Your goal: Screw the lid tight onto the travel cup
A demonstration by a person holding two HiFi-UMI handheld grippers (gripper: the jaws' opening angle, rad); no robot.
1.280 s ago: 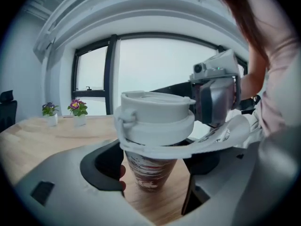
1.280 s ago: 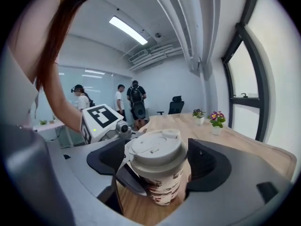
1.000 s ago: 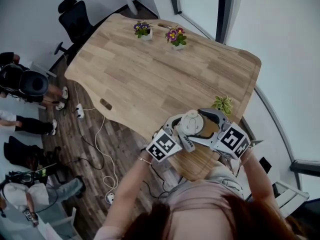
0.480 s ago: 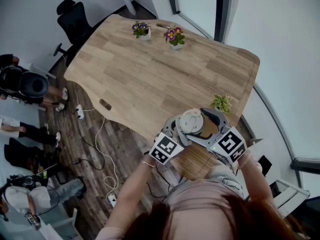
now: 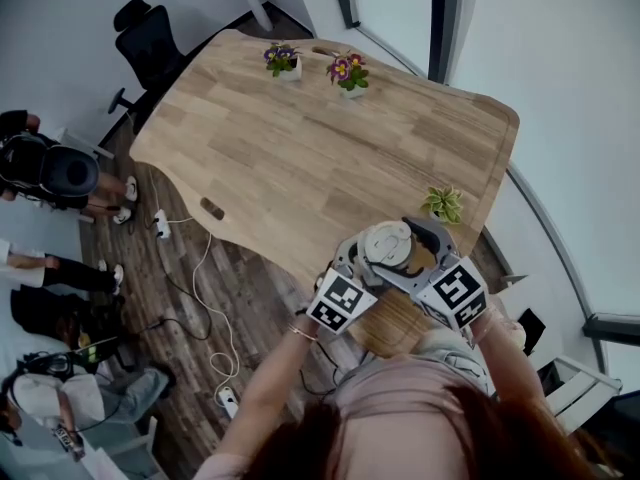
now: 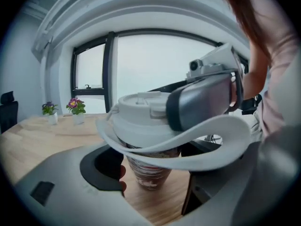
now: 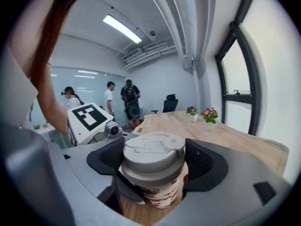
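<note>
Head view: a wooden table [image 5: 300, 158] stands in an office, with an office chair [image 5: 150, 38] at its far corner and cables [image 5: 200, 288] on the floor beside it. Two flower pots [image 5: 285, 60] sit at the far end of the table, well beyond the fingers. A small green plant [image 5: 443, 204] stands just past the fingertips. The left gripper [image 5: 362, 255] and right gripper [image 5: 422, 244] meet from opposite sides over the near table edge. The travel cup [image 5: 388, 243] stands between them.

Left gripper view: a window [image 6: 150, 65] fills the background. The cup's patterned body [image 6: 150, 173] stands upright on the table between this gripper's dark pads [image 6: 101, 166], which are closed in on it from both sides. Above those pads, the right gripper's fingers wrap the lid [image 6: 141, 117].

Right gripper view: people [image 7: 127, 100] stand across the room. The pale lid [image 7: 153, 159] is pinched between this gripper's pads [image 7: 204, 164], seated on the cup. Below, one left-gripper finger [image 7: 126, 192] lies against the cup's body.
</note>
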